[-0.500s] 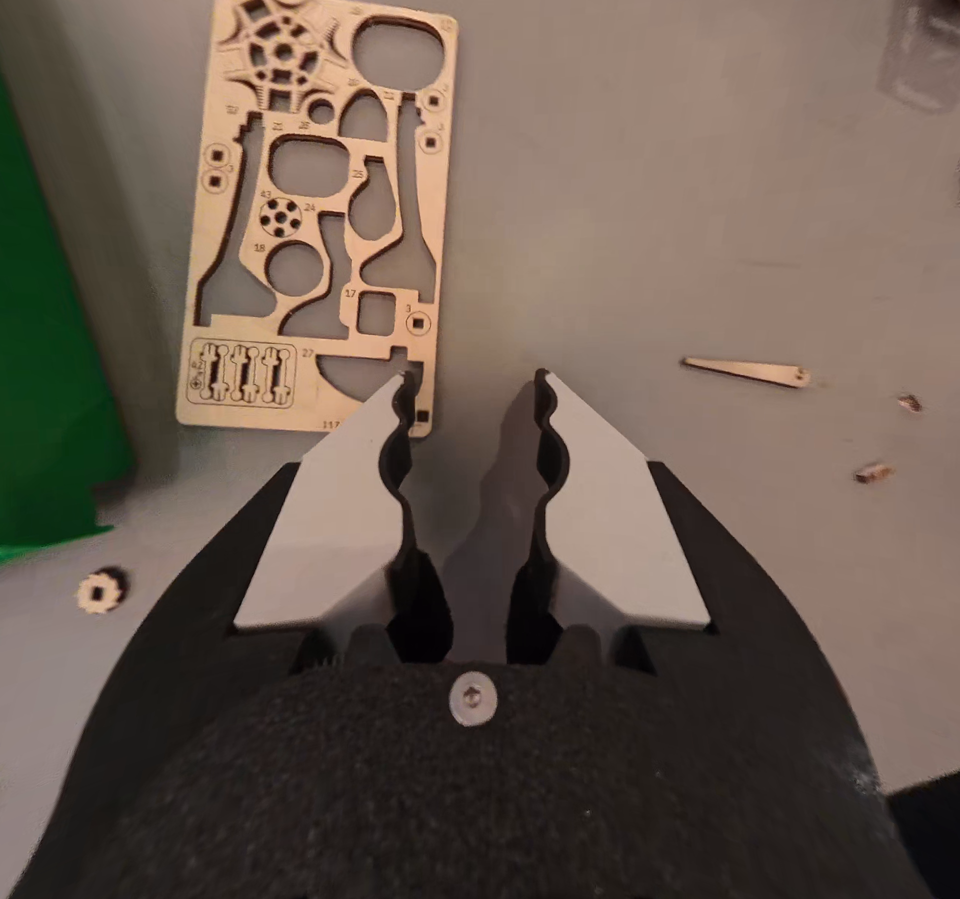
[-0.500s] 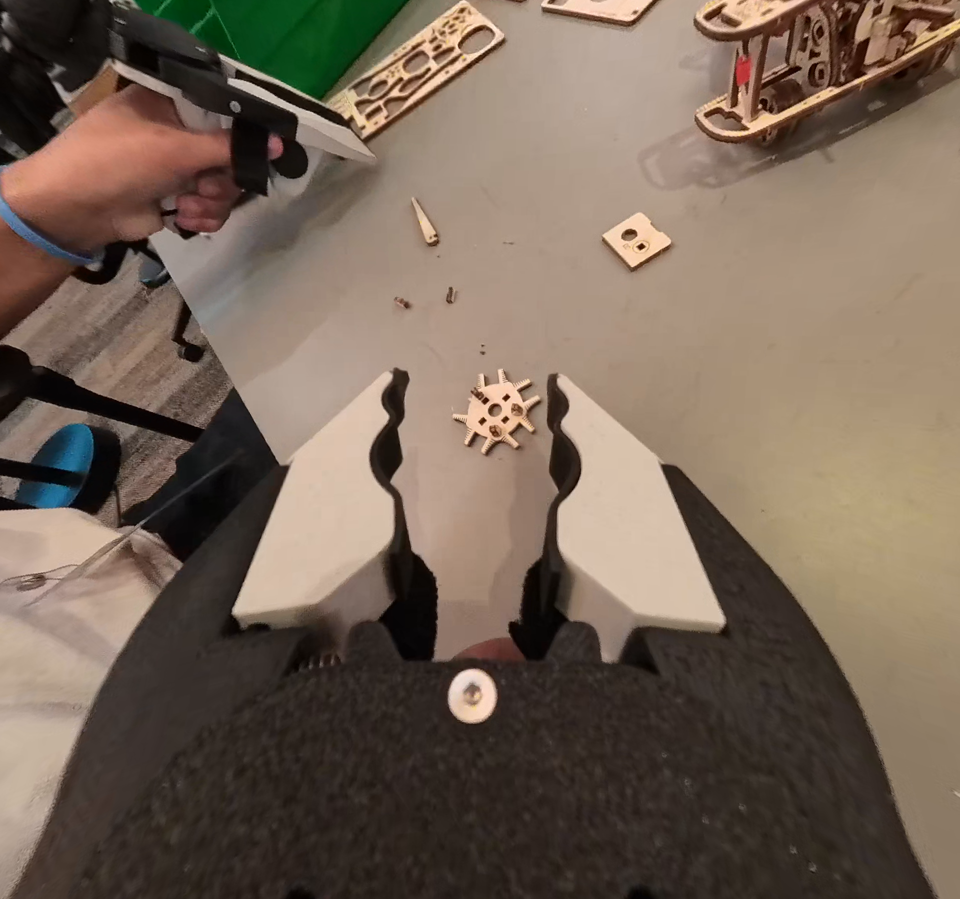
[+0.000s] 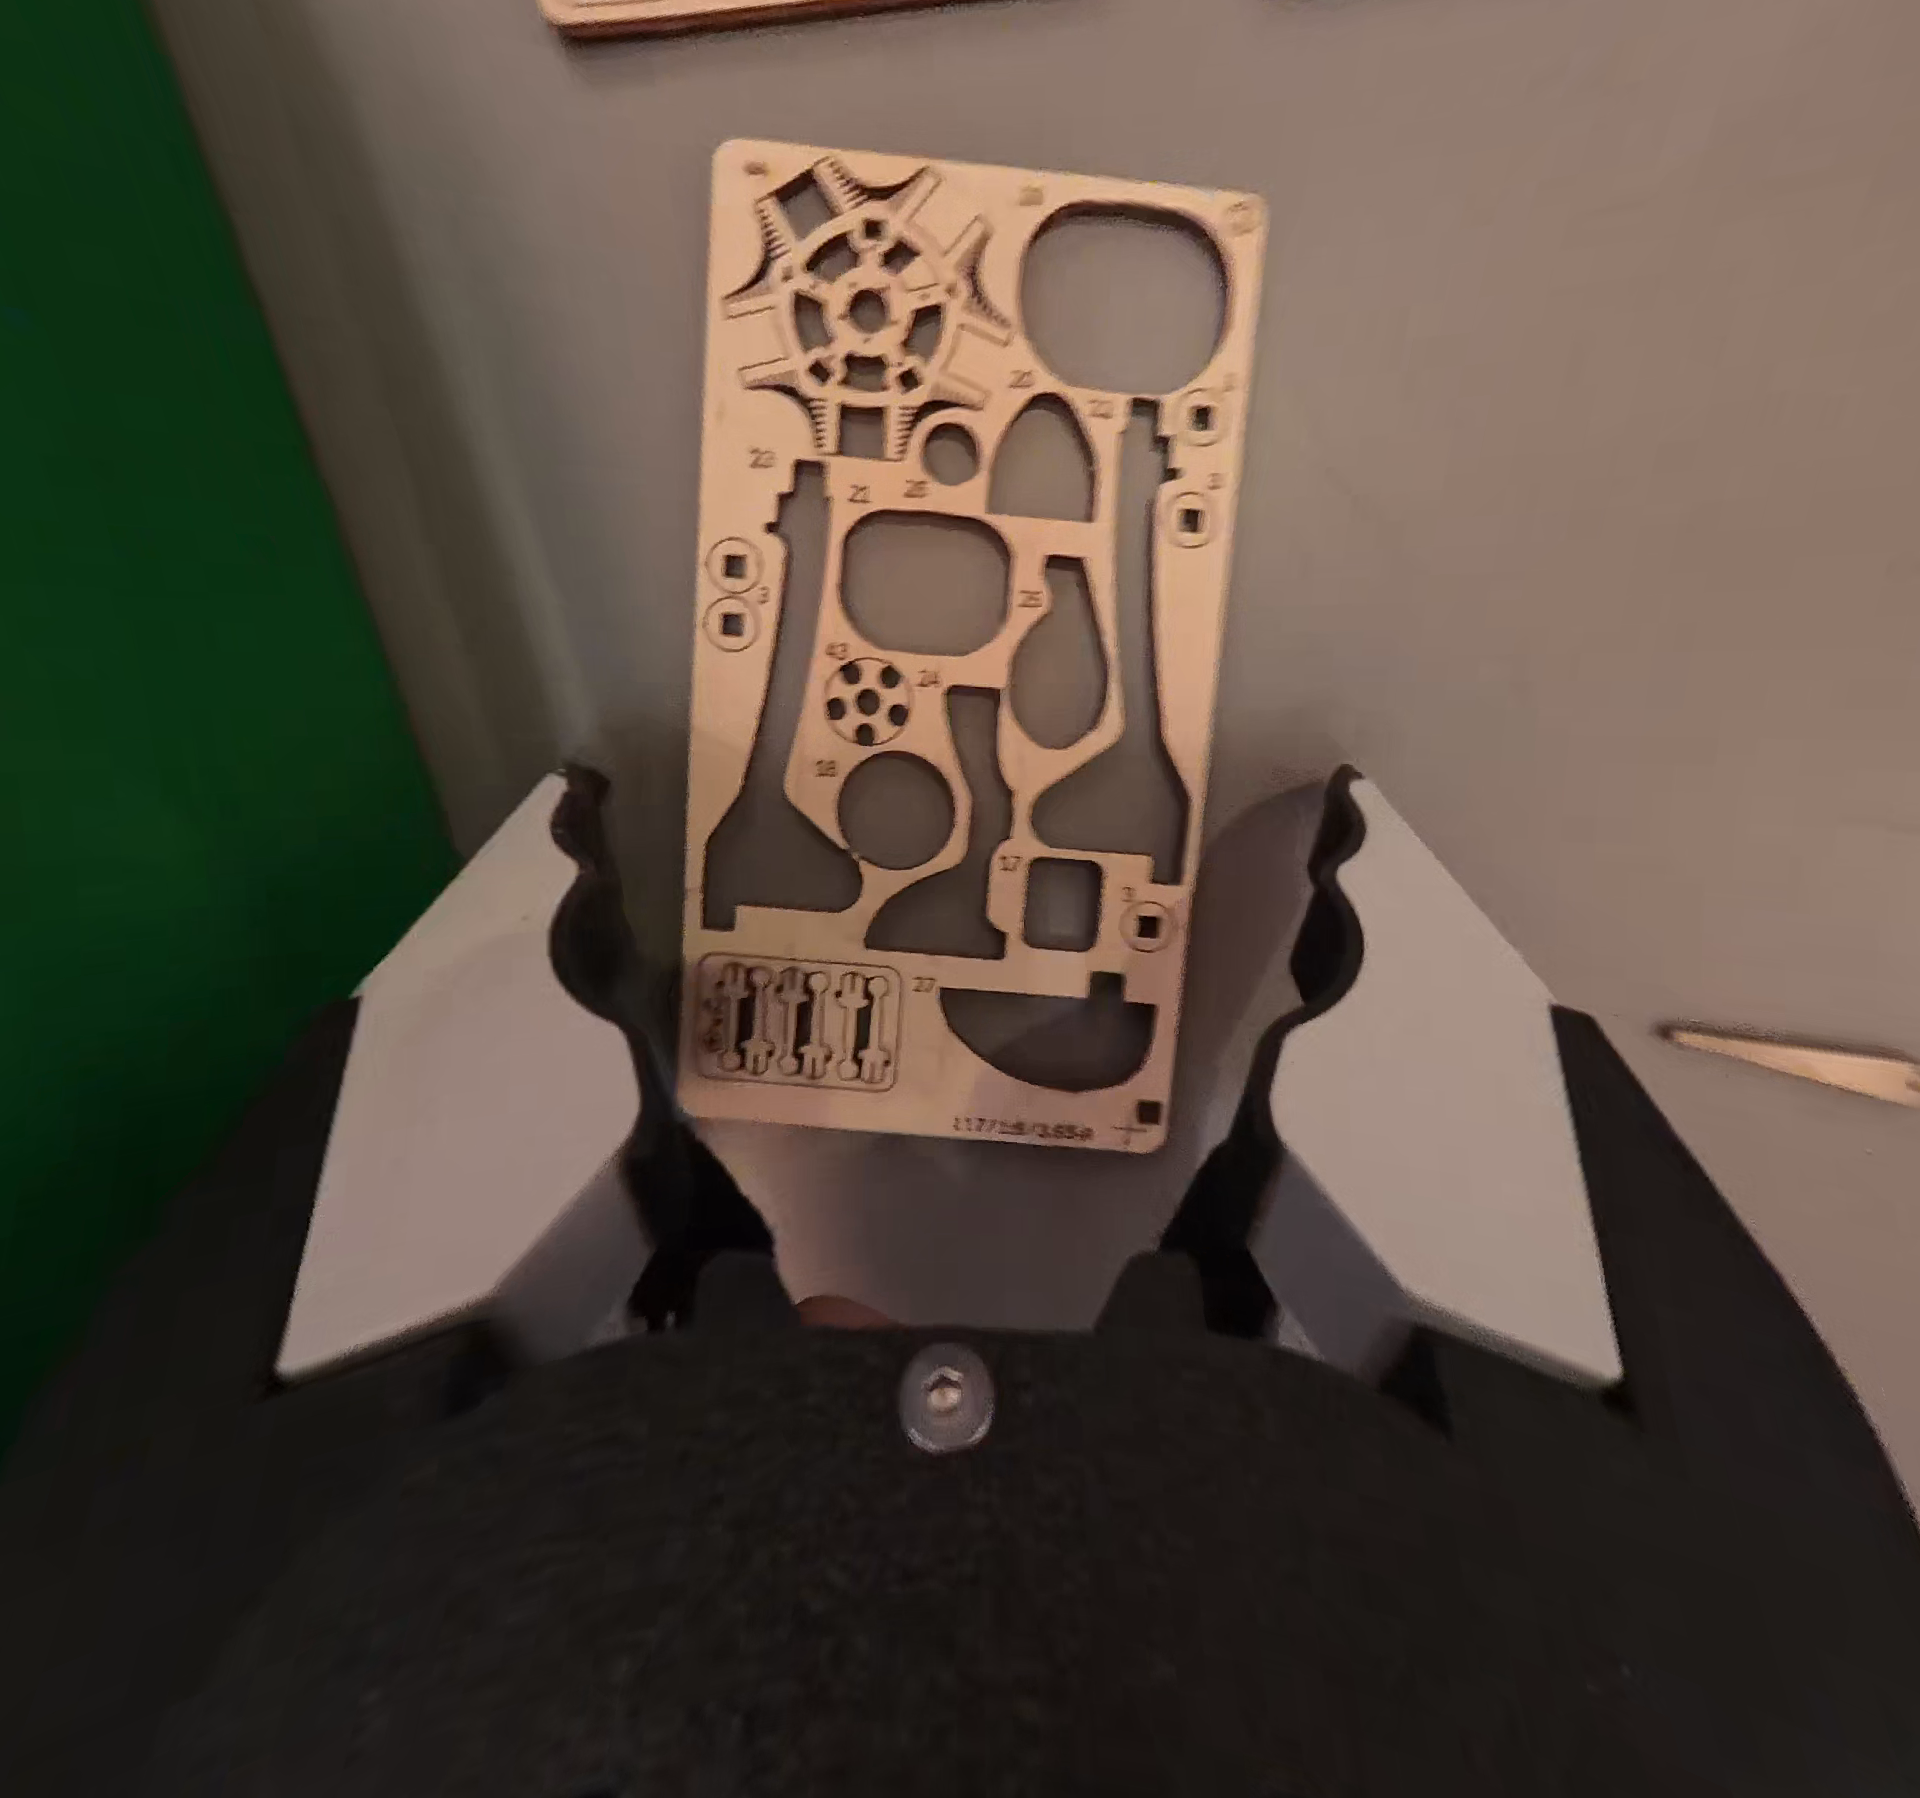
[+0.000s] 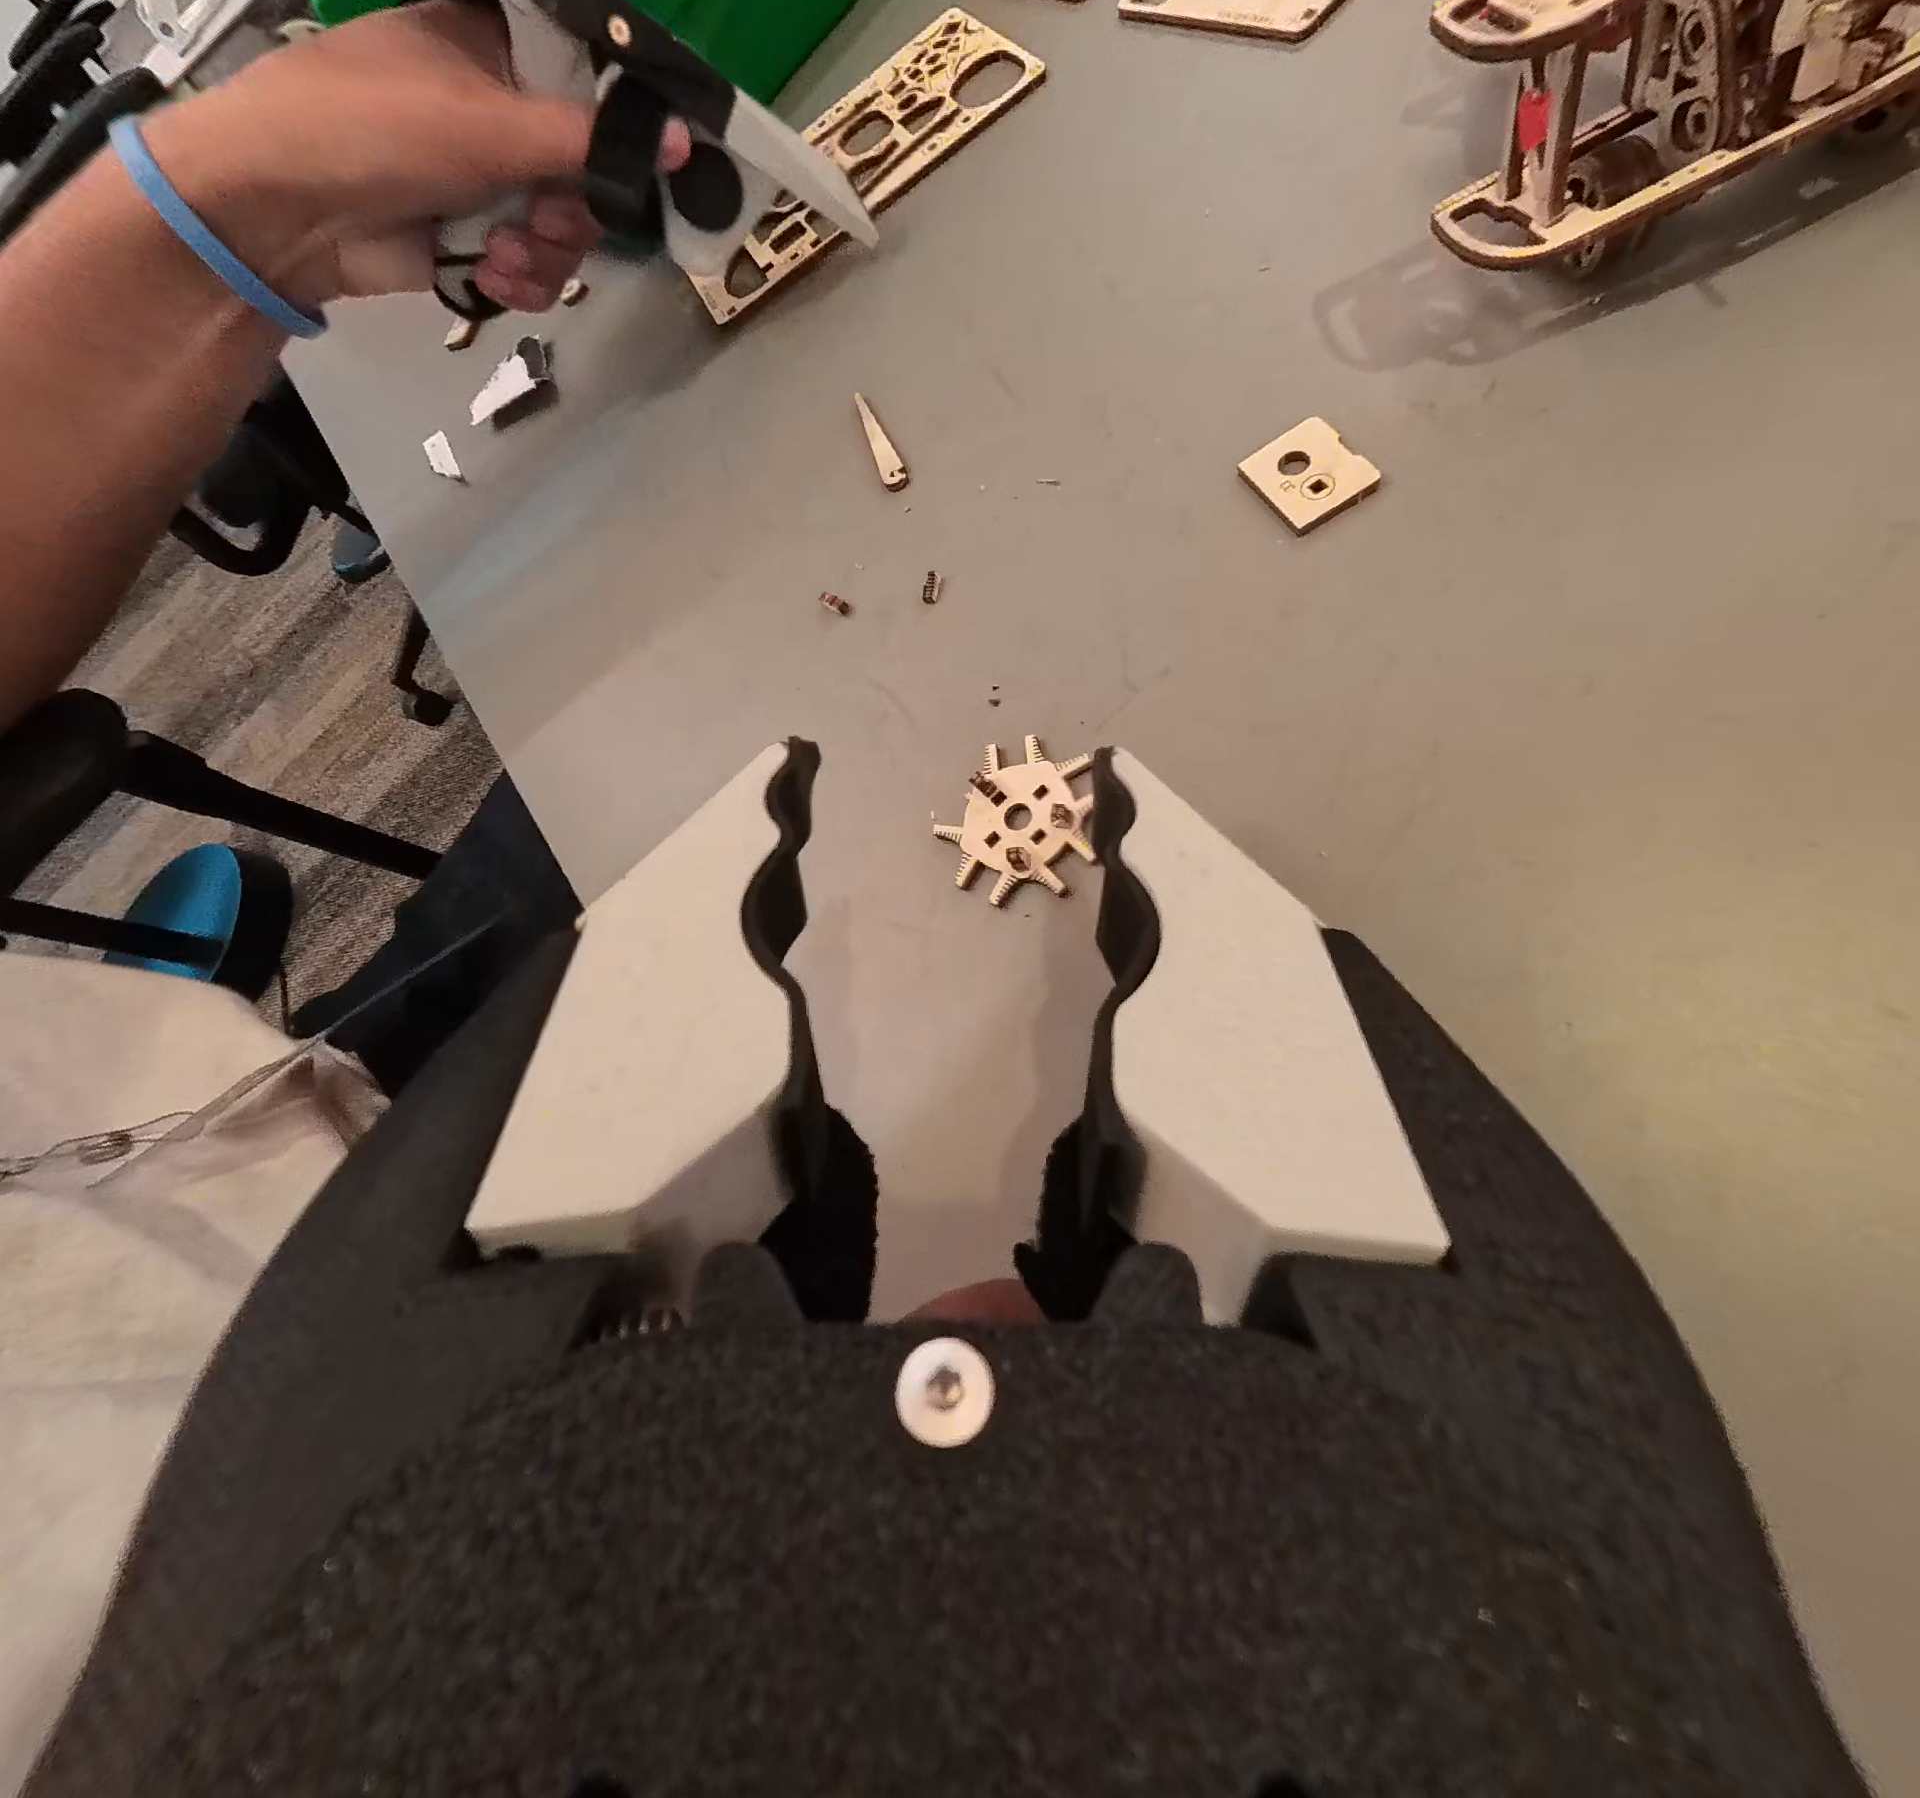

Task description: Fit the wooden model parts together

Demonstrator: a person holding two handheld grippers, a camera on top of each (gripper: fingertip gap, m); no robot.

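My left tongs (image 3: 961, 813) apart, straddling parts sheet (image 3: 966, 647), long axis near-far | right tongs (image 4: 951, 782) apart, spoked gear (image 4: 1023, 823) against right fingertip.

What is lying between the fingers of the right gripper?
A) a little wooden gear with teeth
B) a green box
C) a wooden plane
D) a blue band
A: in the right wrist view the toothed gear lies flat on the table, just ahead of the open right gripper.
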